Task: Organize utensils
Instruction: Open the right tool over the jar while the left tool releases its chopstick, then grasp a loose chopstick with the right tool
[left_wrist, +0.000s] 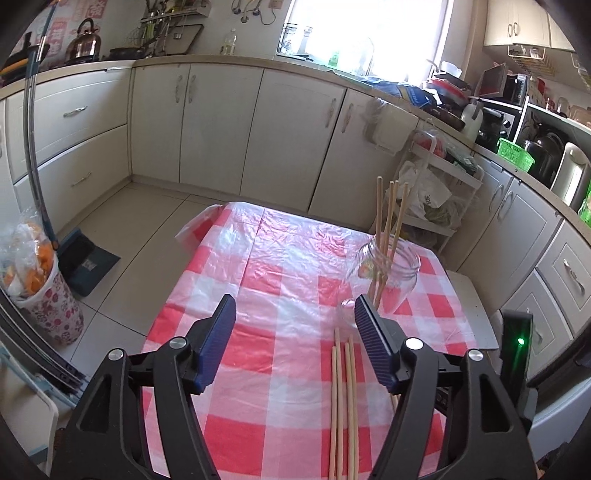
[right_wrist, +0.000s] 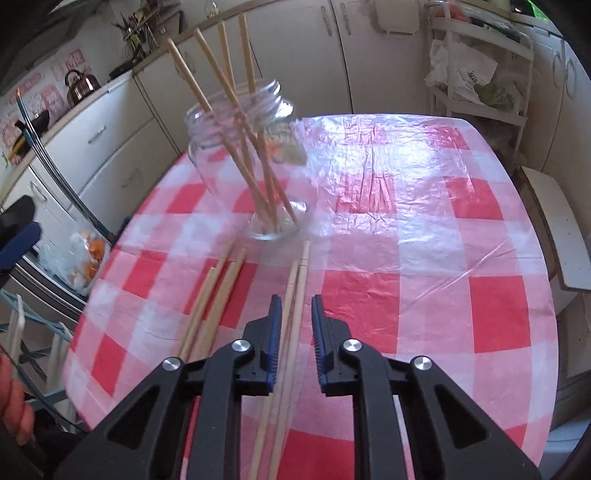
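A clear glass jar stands on the red-and-white checked tablecloth and holds several wooden chopsticks upright. It also shows in the left wrist view. More chopsticks lie flat on the cloth: a loose group to the left and a pair running between my right fingers. My right gripper is open, low over that pair, its pads on either side without touching. My left gripper is open wide and empty above the cloth, with flat chopsticks just right of its middle.
Cream kitchen cabinets run behind the table. A patterned bin and a dustpan stand on the floor at left. A white rack with bags stands beyond the table's far right corner. A white stool sits at the right.
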